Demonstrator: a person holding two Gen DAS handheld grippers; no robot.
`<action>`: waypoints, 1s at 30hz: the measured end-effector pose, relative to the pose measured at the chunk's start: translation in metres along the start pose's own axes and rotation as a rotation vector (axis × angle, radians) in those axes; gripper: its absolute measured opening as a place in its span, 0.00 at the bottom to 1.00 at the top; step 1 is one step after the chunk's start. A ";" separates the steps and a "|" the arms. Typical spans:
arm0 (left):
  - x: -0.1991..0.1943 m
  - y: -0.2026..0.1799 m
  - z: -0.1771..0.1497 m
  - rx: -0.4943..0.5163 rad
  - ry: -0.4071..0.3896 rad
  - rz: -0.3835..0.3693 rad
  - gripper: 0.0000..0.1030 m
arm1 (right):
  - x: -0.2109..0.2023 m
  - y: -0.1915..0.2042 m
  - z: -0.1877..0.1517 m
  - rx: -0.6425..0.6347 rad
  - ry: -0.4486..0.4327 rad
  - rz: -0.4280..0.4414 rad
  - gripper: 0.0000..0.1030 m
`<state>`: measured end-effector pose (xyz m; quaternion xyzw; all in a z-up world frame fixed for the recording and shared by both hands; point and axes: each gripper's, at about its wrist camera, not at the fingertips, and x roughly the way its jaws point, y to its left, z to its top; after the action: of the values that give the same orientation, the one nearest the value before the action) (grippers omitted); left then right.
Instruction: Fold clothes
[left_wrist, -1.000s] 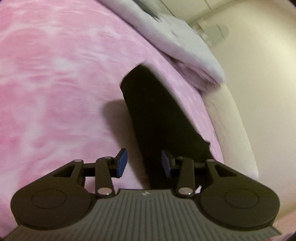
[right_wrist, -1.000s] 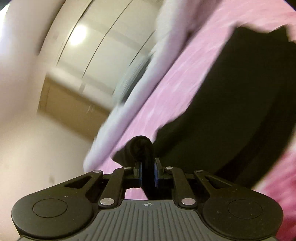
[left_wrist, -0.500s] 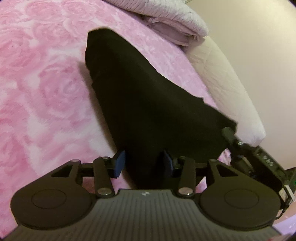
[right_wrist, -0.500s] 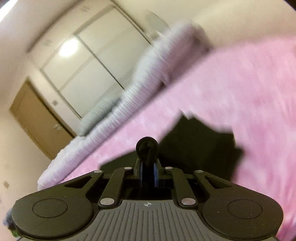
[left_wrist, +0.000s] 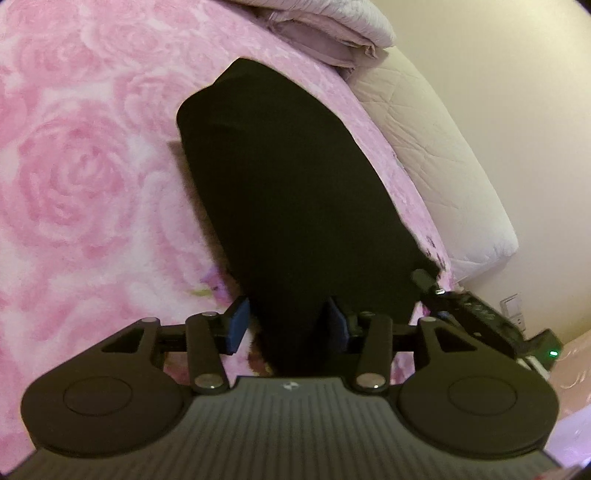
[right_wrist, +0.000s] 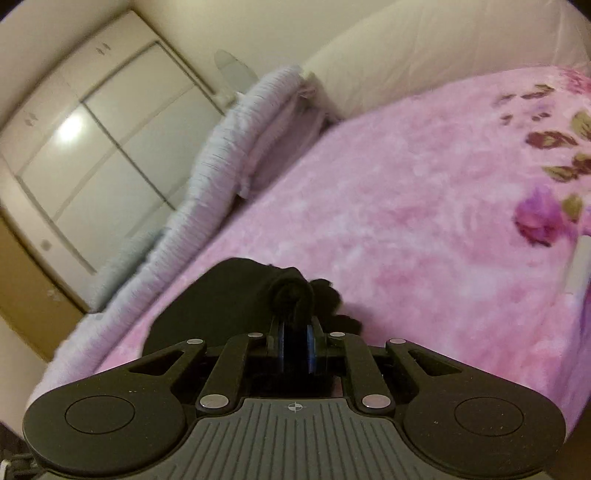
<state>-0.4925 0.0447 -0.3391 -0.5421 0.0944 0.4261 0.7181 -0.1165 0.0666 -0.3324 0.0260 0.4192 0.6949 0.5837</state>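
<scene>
A black garment lies spread flat on the pink rose-patterned blanket, its near end running down between my left gripper's blue pads. Those jaws are opening; the left pad stands clear of the cloth. In the right wrist view my right gripper is shut on a bunched corner of the black garment, which rolls up over the fingertips. The left wrist view also shows that right gripper at the garment's near right corner, by the bed's edge.
A folded lilac-grey quilt lies along the head of the bed, also seen as the quilt in the right view. The bare cream mattress edges the blanket on the right. A white wardrobe and a wooden door stand beyond.
The left gripper's jaws have widened and the garment now lies spread out in front of it. The right gripper has swung across the bed, still shut on its bunched corner.
</scene>
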 end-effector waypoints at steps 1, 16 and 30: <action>-0.001 0.000 0.000 -0.002 0.003 0.002 0.40 | 0.004 -0.010 -0.004 0.046 0.039 -0.024 0.11; -0.028 0.021 0.010 -0.088 -0.057 0.070 0.41 | -0.030 -0.033 -0.034 0.573 0.233 0.103 0.64; -0.030 0.024 0.021 -0.146 -0.060 0.064 0.41 | 0.014 -0.011 -0.001 0.319 0.302 0.116 0.17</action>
<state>-0.5345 0.0487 -0.3296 -0.5766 0.0587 0.4708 0.6651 -0.1131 0.0774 -0.3464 0.0376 0.6043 0.6482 0.4617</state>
